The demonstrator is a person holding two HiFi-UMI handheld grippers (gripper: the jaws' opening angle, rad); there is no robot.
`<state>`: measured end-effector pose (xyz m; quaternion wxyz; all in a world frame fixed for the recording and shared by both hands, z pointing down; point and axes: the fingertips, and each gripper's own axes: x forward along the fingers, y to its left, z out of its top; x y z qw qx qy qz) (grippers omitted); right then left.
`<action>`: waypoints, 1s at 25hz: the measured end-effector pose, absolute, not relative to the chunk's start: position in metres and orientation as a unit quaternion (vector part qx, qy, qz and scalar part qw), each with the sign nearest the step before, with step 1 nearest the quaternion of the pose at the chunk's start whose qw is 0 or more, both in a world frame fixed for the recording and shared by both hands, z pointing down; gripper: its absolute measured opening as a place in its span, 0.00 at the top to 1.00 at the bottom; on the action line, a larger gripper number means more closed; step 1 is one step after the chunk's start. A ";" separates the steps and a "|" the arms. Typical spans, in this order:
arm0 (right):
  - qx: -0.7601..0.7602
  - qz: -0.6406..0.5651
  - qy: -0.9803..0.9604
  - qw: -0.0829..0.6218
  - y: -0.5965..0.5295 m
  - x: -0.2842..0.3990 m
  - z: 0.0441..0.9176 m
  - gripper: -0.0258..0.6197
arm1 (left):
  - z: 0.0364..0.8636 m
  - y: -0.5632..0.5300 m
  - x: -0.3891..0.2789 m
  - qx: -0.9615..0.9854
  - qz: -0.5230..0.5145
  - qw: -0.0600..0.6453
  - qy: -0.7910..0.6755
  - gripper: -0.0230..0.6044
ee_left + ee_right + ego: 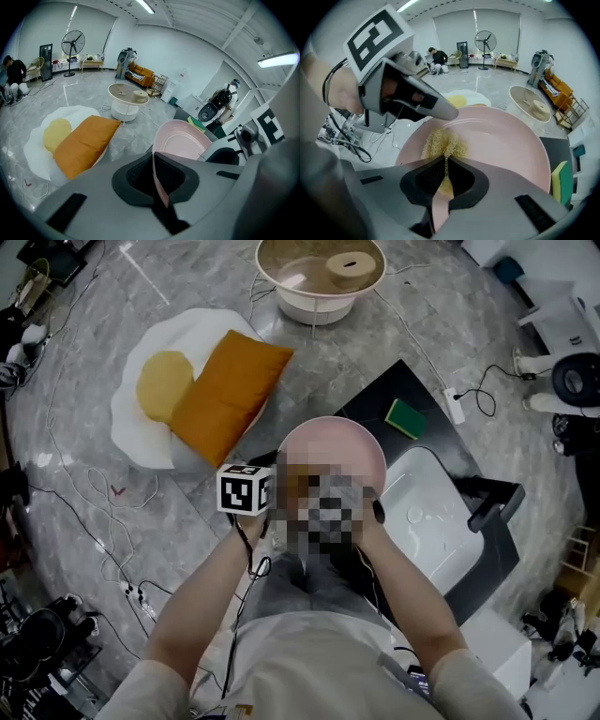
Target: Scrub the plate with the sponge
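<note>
A pink plate (334, 448) is held up on edge over the black counter, beside the sink. My left gripper (157, 177) is shut on its rim, and the plate (183, 143) stands edge-on between the jaws. Its marker cube (246, 489) shows in the head view. My right gripper (443, 172) is shut on a tan, fibrous sponge (442, 143), which presses against the plate's face (506, 140) near the left gripper (412, 99). In the head view the right gripper is hidden behind a mosaic patch.
A green and yellow sponge (405, 418) lies on the black counter (375, 395). A white sink (448, 532) with a black faucet (491, 504) is to the right. An orange cushion (227, 395), a round low table (321, 273) and cables are on the floor.
</note>
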<state>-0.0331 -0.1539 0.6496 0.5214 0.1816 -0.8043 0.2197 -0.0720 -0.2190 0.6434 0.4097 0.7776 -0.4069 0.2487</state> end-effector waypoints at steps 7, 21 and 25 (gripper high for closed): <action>0.288 0.196 -0.772 0.531 -0.218 0.029 0.647 0.89 | 0.642 -0.218 -0.073 0.785 0.250 0.409 -0.393 0.92; 0.351 0.174 -0.763 0.514 -0.218 0.088 0.595 0.89 | 0.626 -0.205 -0.082 0.796 0.294 0.371 -0.376 0.73; 0.382 0.184 -0.790 0.443 -0.219 0.089 0.545 0.89 | 0.580 -0.208 -0.086 0.816 0.274 0.346 -0.373 0.73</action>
